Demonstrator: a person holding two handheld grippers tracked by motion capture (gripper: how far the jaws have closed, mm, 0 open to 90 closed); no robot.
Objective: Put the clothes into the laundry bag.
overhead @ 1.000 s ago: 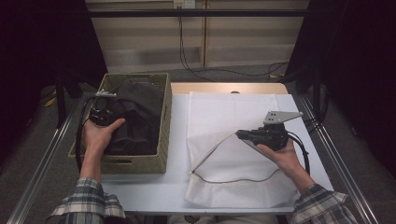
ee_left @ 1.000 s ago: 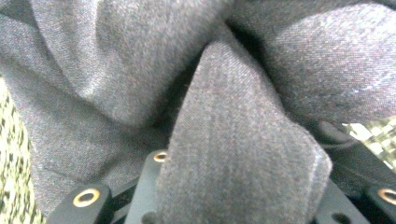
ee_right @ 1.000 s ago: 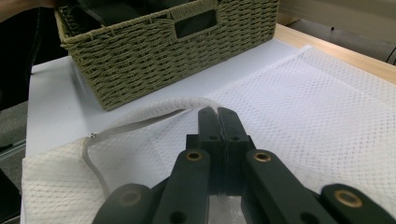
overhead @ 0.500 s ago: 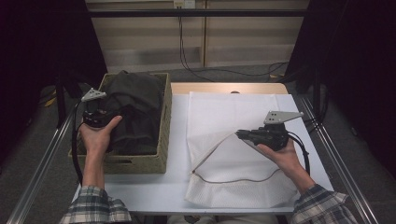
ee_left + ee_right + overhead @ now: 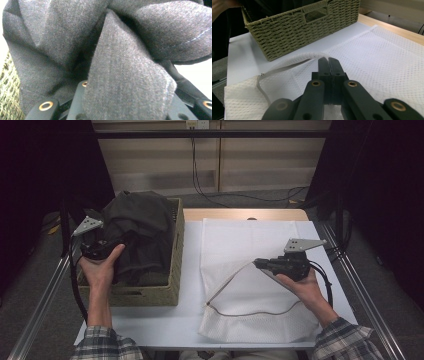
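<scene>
Dark garment (image 5: 137, 232) higher above white table (image 5: 187, 317)

garment (image 5: 125, 75): matt grey woven cloth | basket (image 5: 294, 32): rough wicker | bag (image 5: 387, 57): white mesh

The table (image 5: 190, 317) has a white top, with a bare wooden strip along its far edge and metal rails down both sides. Two items lie directly on it. A woven basket (image 5: 150, 292) stands on the left portion, its right wall just beside the second item. A white mesh bag (image 5: 250, 240) lies flat across the centre and right portion, its near edge reaching almost to the table's front edge.
</scene>
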